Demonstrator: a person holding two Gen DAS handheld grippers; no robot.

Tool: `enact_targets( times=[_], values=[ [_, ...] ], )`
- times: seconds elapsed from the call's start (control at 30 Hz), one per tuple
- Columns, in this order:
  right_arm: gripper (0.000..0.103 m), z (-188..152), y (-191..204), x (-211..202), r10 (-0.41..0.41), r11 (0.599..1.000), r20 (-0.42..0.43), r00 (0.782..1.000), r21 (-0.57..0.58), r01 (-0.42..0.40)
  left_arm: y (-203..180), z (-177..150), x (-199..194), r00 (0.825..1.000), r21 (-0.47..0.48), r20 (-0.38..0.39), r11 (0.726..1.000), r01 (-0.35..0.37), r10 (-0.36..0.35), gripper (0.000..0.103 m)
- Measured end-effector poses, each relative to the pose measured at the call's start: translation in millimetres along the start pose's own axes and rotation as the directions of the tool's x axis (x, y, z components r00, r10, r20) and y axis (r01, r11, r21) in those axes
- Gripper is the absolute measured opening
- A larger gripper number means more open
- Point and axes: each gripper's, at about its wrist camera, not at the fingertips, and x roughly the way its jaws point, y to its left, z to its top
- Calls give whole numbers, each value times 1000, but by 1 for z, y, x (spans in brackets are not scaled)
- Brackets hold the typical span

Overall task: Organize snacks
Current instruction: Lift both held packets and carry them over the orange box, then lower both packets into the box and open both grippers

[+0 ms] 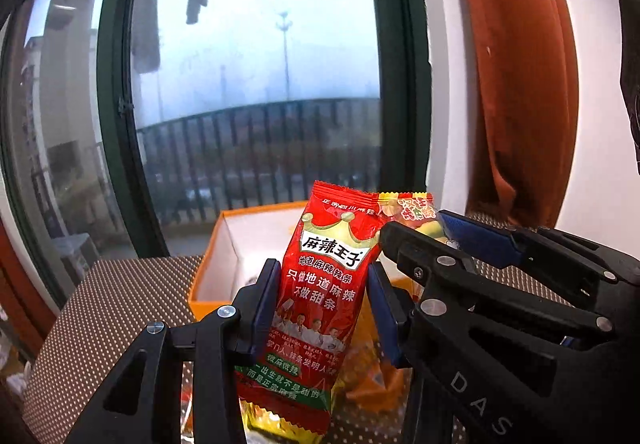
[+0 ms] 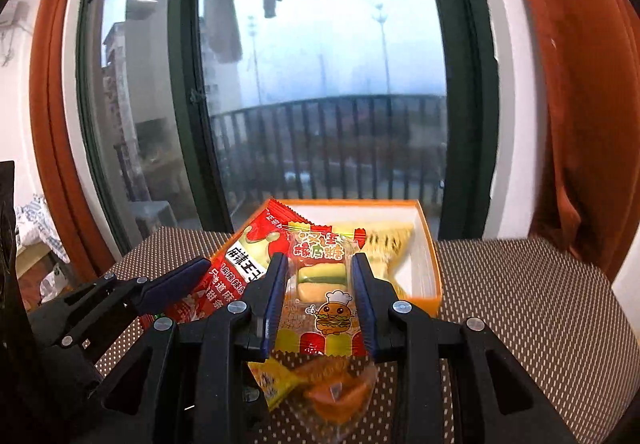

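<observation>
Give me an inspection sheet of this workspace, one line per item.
Surface: table with brown dotted cover.
Job's things: orange box open, yellow packet inside; red spicy-strip packet and burger gummy packet held above the table.
Clutter: loose orange and yellow snacks on the table below the tools.
Grippers: left tool shut on the red packet; right tool shut on the gummy packet.
Cables: nothing seen.
Surroundings: window, balcony railing, orange curtains.

Red spicy-strip packet (image 1: 320, 296); orange box (image 2: 434, 264), white inside; brown white-dotted table mat (image 2: 520, 304); blue-padded black fingers (image 2: 362, 296).
</observation>
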Motion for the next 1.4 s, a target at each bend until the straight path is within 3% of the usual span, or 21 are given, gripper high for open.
enact_targets(
  times=[0.23, 0.6, 0.83, 1.07, 1.4],
  values=[
    [36, 28, 2, 10, 33, 999, 4, 999, -41, -32, 7, 24, 6, 999, 4, 19, 1000, -31, 31, 44],
    [36, 60, -4, 39, 110, 994, 43, 993, 9, -110, 22, 55, 28, 995, 10, 24, 995, -97, 96, 44],
    [36, 65, -16, 78, 144, 987, 12, 989, 73, -145, 30, 63, 66, 990, 30, -34, 990, -137, 138, 44],
    [36, 58, -33, 127, 121, 987, -48, 992, 116, -115, 39, 54, 117, 986, 17, -110, 992, -125, 126, 45],
    [36, 36, -42, 215, 160, 973, -203, 966, 196, -119, 66, 26, 201, 953, -26, -271, 989, -144, 132, 45]
  ],
)
